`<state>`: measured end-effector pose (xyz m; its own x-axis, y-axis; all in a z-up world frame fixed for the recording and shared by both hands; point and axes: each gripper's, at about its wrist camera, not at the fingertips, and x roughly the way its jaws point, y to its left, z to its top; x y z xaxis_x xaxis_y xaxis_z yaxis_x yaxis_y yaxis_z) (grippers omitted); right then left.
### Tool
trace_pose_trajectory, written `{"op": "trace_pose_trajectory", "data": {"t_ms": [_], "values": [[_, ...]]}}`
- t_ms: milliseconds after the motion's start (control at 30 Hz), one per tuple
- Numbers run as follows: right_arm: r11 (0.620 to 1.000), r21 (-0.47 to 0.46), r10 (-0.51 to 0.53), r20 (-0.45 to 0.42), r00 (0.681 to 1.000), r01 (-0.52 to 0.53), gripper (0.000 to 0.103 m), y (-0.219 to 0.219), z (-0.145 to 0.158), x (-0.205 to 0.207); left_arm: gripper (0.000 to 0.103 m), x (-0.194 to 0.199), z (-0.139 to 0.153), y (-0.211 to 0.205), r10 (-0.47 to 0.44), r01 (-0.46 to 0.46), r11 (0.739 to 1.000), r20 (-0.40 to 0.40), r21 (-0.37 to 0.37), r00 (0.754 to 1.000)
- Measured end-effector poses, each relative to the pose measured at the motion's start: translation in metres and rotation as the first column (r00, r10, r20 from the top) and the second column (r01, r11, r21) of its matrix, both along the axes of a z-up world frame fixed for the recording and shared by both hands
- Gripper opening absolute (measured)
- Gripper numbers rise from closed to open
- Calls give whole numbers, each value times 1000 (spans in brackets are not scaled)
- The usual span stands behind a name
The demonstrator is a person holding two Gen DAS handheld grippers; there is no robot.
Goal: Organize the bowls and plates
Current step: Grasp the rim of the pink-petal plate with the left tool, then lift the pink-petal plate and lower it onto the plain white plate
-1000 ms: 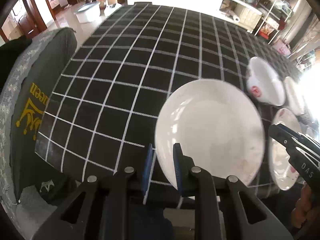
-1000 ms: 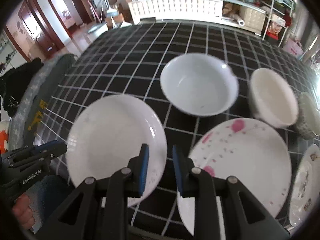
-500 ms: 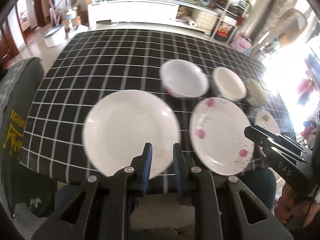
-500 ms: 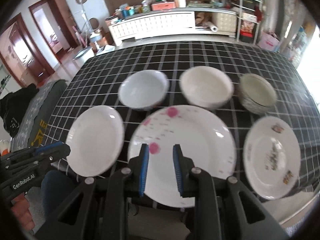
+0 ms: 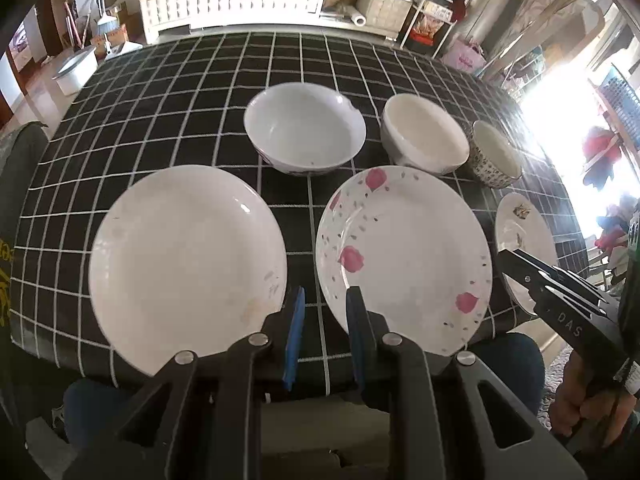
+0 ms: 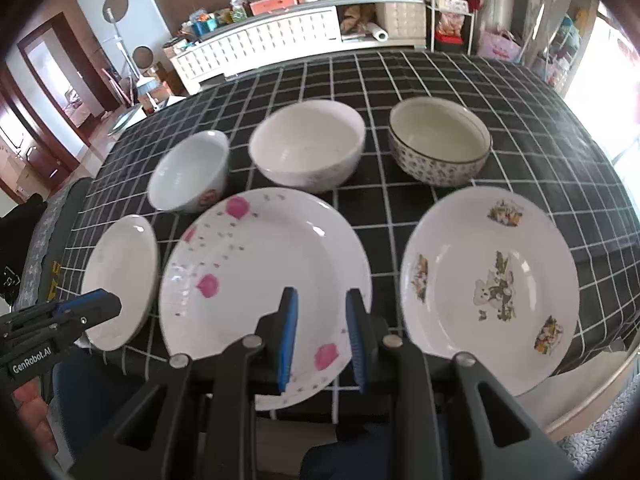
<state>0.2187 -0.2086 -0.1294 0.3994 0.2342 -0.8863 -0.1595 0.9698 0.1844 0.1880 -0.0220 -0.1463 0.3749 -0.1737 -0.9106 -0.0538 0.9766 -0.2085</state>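
The left gripper (image 5: 322, 300) hangs above the desk's (image 5: 168, 92) near edge, its jaws slightly spread with nothing between them, over the gap between the white plate (image 5: 186, 264) and the pink plate (image 5: 404, 256). The right gripper (image 6: 320, 304) has its jaws a little apart and empty too, over the pink plate's (image 6: 260, 280) near right rim, with the cartoon plate (image 6: 490, 292) just to its right. All three plates lie flat in a row along the near edge; the pink and cartoon plates overhang it slightly. Behind them stand three bowls, mouths up: a white bowl (image 5: 304, 128), a cream bowl (image 5: 424, 136) and a patterned bowl (image 6: 440, 144), close together but apart. The far half of the checked cloth (image 6: 440, 76) lies bare.
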Motion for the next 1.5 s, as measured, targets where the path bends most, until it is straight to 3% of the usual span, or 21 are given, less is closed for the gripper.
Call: {"op": "trace_pose_trajectory", "data": {"t_ms": [233, 633, 900, 1500], "values": [[1000, 0, -19, -33, 999, 19, 29, -10, -19, 14, 19, 24, -31, -4, -17, 16, 1000, -63, -6, 998], [1000, -24, 8, -68, 998, -10, 28, -2, -38, 24, 18, 45, -58, -13, -48, 50, 999, -94, 12, 994], [998, -61, -4, -72, 997, 0, 28, 1, -38, 25, 13, 45, -62, -12, -38, 40, 999, -92, 20, 995], [1000, -26, -8, -45, 999, 6, 28, 0, -20, 18, 14, 32, -54, -10, -21, 23, 1000, -84, 18, 996]]}}
